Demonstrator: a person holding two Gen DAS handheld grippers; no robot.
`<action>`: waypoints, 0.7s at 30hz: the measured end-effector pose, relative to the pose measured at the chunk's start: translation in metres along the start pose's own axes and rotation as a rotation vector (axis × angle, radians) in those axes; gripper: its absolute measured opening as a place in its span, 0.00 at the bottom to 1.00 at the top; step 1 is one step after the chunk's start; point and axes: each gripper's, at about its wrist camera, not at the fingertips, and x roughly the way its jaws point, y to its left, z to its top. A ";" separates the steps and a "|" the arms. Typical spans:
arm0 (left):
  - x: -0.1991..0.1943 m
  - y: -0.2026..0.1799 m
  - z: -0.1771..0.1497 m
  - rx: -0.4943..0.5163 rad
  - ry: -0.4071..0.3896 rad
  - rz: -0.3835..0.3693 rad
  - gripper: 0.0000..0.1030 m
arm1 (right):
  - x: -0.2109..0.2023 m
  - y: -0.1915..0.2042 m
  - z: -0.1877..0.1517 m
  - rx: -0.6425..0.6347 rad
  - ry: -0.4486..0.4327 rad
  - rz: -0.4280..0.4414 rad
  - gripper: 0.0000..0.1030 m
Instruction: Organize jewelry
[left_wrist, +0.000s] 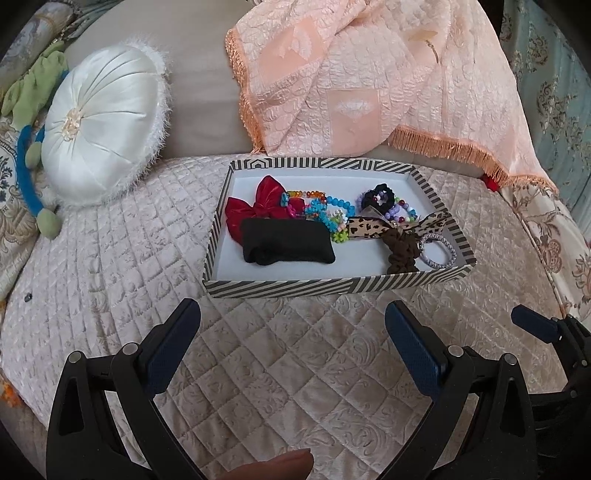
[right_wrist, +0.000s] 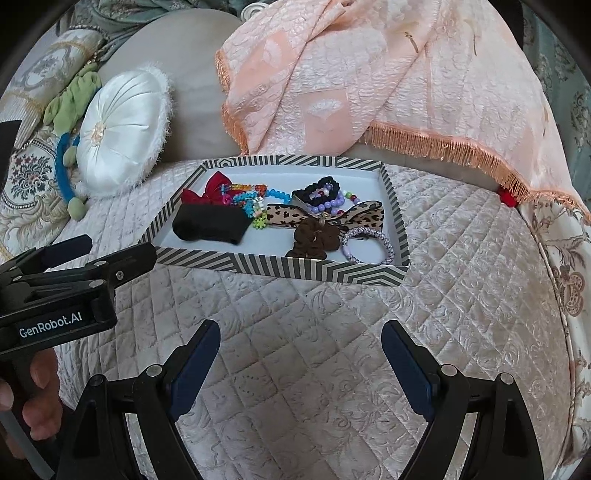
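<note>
While both hand-held grippers, left (left_wrist: 291, 343) and right (right_wrist: 299, 354), hung wide open and empty, the jewelry (left_wrist: 321, 212) lay jumbled mid-frame inside the striped tray (left_wrist: 332, 286); sorting could be starting or done.

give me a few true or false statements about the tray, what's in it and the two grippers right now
1. The striped tray sits on a quilted bedcover. True.
2. The left gripper is shut on the red bow. False: it is open and holds nothing, and the bow lies in the tray.
3. The brown scrunchie lies beside the sparkly bangle. True.
4. The black folded cloth lies outside the tray. False: it lies inside, near the tray's left side.
5. The right gripper is open, short of the tray. True.
</note>
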 end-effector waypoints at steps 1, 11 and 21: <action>0.000 0.000 0.000 0.001 0.001 0.002 0.98 | 0.000 0.000 0.000 0.000 -0.001 0.001 0.85; -0.002 0.001 0.001 0.003 -0.001 0.004 0.98 | -0.002 -0.001 0.000 0.004 -0.008 -0.003 0.85; -0.001 0.000 0.001 0.007 -0.004 0.005 0.98 | -0.003 -0.001 0.000 0.005 -0.013 -0.001 0.85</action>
